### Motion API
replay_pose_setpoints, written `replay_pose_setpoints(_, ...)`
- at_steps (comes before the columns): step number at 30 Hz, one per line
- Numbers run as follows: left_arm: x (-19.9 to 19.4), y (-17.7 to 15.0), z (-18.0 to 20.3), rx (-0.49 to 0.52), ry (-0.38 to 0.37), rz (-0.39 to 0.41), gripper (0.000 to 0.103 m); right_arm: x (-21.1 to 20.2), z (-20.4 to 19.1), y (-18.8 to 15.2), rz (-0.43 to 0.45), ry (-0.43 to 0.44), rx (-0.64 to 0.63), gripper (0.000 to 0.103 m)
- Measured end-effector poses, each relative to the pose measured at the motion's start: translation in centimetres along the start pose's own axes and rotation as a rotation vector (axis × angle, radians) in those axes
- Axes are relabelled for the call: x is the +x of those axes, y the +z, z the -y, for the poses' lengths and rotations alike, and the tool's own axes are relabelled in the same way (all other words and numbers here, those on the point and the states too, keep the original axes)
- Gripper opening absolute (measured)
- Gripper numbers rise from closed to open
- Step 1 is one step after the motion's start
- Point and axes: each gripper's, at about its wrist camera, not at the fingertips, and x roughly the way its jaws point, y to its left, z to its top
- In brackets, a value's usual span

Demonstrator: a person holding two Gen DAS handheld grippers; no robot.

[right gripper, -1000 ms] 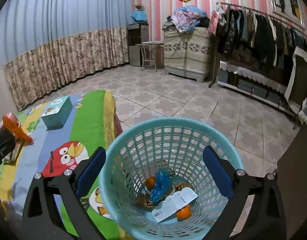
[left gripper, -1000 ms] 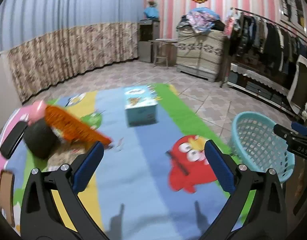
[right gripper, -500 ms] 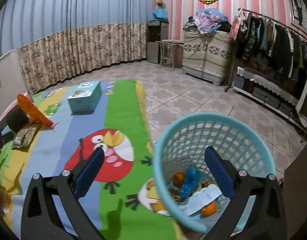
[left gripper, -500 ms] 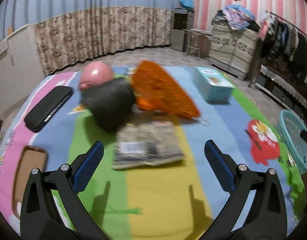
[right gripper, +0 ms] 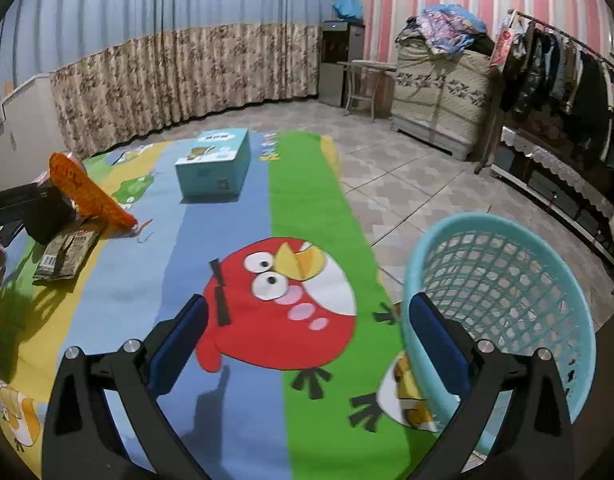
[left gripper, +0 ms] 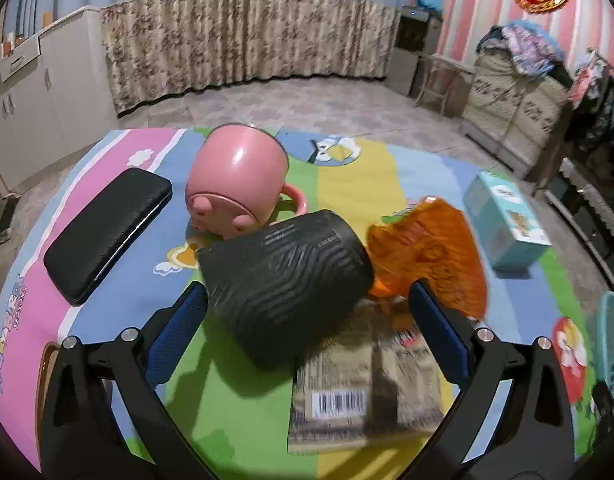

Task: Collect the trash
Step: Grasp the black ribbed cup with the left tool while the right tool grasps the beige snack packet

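Note:
My left gripper (left gripper: 307, 320) is open and empty, low over the mat. A black ribbed cup (left gripper: 285, 280) lies on its side between its fingers. A flat brown wrapper with a barcode (left gripper: 367, 384) lies just right of the cup, and an orange wrapper (left gripper: 431, 256) lies behind it. My right gripper (right gripper: 305, 328) is open and empty over the red bird on the mat. The teal mesh basket (right gripper: 503, 300) stands at its right finger. The two wrappers show far left in the right wrist view, orange (right gripper: 87, 194) and brown (right gripper: 65, 254).
A pink mug (left gripper: 235, 188) lies tipped behind the black cup. A black case (left gripper: 107, 232) lies to the left. A light blue box (left gripper: 507, 220) stands at the right, also in the right wrist view (right gripper: 213, 168). Clothes rack and furniture line the far wall.
My left gripper swung left from the box and closed in low on the black cup and wrappers. My right gripper moved left off the basket, over the mat.

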Motion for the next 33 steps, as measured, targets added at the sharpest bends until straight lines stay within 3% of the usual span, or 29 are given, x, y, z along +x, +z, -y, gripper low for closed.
replay_pose_setpoints(6,1.4,0.2,-1.2,-0.02,-0.065,-0.046,0.064,0.0,-3.1,2.0,0.0,0.044,-0.062,0.098)
replay_pose_setpoints(12,-0.2,-0.3,-3.2,-0.029,-0.092,-0.027,0.062,0.6,-7.8,5.0,0.014,0.117,-0.13,0.098)
replay_pose_setpoints(16,-1.7,-0.7,-5.7,-0.023,-0.116,-0.027,0.037,2.3,-11.0,5.7,-0.006,0.135,-0.178,0.098)
replay_pose_setpoints(20,-2.7,-1.4,-8.3,-0.007,-0.102,-0.024,0.033,4.1,-14.1,5.1,-0.074,0.19,-0.175,0.098)
replay_pose_setpoints(23,-3.2,-1.9,-10.2,0.004,-0.114,-0.029,0.022,4.8,-16.4,4.1,-0.105,0.236,-0.171,0.098)
replay_pose_setpoints(27,-4.3,-2.6,-12.2,0.001,-0.125,-0.016,0.02,5.6,-19.4,2.7,-0.145,0.25,-0.189,0.098)
replay_pose_setpoints(28,-4.7,-2.9,-12.7,0.003,-0.127,-0.01,0.015,5.8,-20.1,2.4,-0.157,0.245,-0.201,0.098)
replay_pose_setpoints(30,-4.9,-3.2,-13.2,0.01,-0.133,-0.007,0.014,6.3,-21.4,1.9,-0.188,0.226,-0.238,0.096)
replay_pose_setpoints(33,-5.1,-3.6,-13.8,0.012,-0.144,-0.009,0.014,6.4,-22.2,1.6,-0.215,0.277,-0.243,0.072)
